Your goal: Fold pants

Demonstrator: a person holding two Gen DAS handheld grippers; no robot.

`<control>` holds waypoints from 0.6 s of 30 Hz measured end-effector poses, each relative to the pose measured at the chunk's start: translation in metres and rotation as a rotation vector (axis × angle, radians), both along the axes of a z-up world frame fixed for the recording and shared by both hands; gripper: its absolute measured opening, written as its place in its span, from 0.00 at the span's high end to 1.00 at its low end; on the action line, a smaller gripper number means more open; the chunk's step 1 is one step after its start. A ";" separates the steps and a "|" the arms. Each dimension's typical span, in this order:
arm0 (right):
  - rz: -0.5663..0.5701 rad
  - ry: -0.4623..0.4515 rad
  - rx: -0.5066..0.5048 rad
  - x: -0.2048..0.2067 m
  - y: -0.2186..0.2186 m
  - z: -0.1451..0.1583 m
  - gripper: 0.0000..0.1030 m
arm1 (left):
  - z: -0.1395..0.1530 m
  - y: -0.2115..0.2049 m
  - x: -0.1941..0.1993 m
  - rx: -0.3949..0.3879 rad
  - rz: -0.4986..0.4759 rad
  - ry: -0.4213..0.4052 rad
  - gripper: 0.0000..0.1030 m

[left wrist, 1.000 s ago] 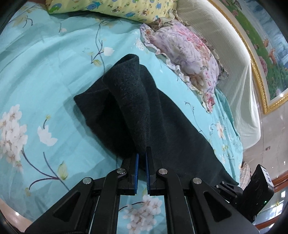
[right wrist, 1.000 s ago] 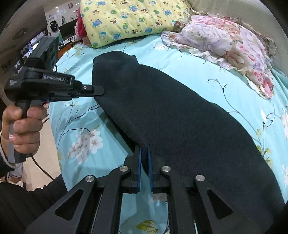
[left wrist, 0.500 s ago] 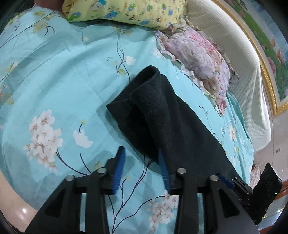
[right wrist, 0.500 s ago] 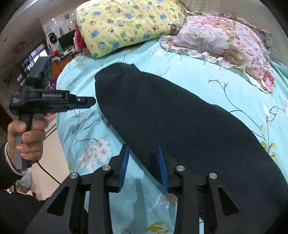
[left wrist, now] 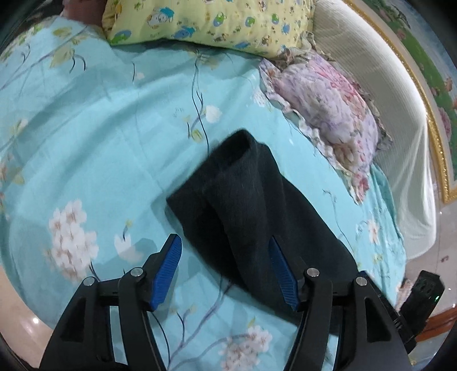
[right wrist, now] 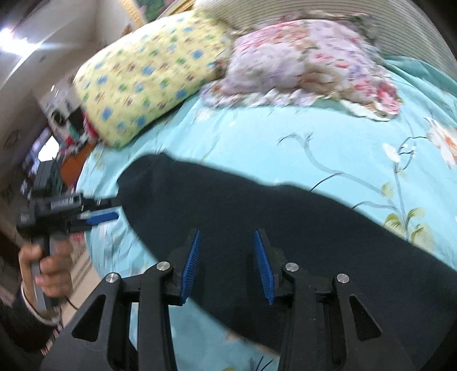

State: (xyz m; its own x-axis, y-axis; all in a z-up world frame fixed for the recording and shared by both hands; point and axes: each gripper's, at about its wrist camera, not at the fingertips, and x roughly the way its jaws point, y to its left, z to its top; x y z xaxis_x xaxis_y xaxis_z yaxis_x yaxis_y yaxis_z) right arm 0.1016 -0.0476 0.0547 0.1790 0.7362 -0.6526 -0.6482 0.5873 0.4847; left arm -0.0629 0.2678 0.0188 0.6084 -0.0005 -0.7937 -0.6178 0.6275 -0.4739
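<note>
Dark pants lie folded lengthwise on the turquoise flowered bedsheet, running from near the yellow pillow down along the bed's edge. Left tongs are spread wide, blue pads apart and holding nothing; the cloth's near edge lies between and just ahead of them. Right tongs are likewise spread, poised over the pants, apparently not touching, though blur makes this uncertain. A pink flowered pillow sits beyond the pants. The left hand grips its handle off the bed.
</note>
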 end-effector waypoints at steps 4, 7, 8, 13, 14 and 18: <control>-0.082 0.053 0.023 0.043 -0.004 -0.006 0.61 | -0.009 0.011 0.007 0.016 0.024 0.057 0.38; -0.088 0.069 -0.018 0.069 0.004 -0.015 0.61 | -0.021 0.017 0.002 -0.002 0.037 0.081 0.37; -0.075 0.067 -0.042 0.076 0.009 -0.019 0.61 | -0.023 0.017 0.000 -0.004 0.039 0.087 0.37; 0.011 0.043 -0.177 0.094 0.041 -0.039 0.61 | -0.033 0.018 -0.002 0.001 0.024 0.099 0.36; 0.029 0.038 -0.200 0.097 0.048 -0.043 0.61 | -0.033 0.018 0.000 0.008 0.017 0.102 0.36; 0.100 0.050 -0.267 0.102 0.065 -0.056 0.61 | -0.035 0.016 0.007 0.019 -0.001 0.101 0.36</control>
State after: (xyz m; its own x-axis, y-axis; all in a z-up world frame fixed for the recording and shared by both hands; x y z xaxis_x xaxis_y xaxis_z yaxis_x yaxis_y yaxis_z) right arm 0.2034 0.0169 -0.0013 0.0772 0.5499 -0.8317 -0.6882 0.6329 0.3546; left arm -0.0564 0.2839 -0.0159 0.5254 0.0148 -0.8507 -0.6610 0.6367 -0.3971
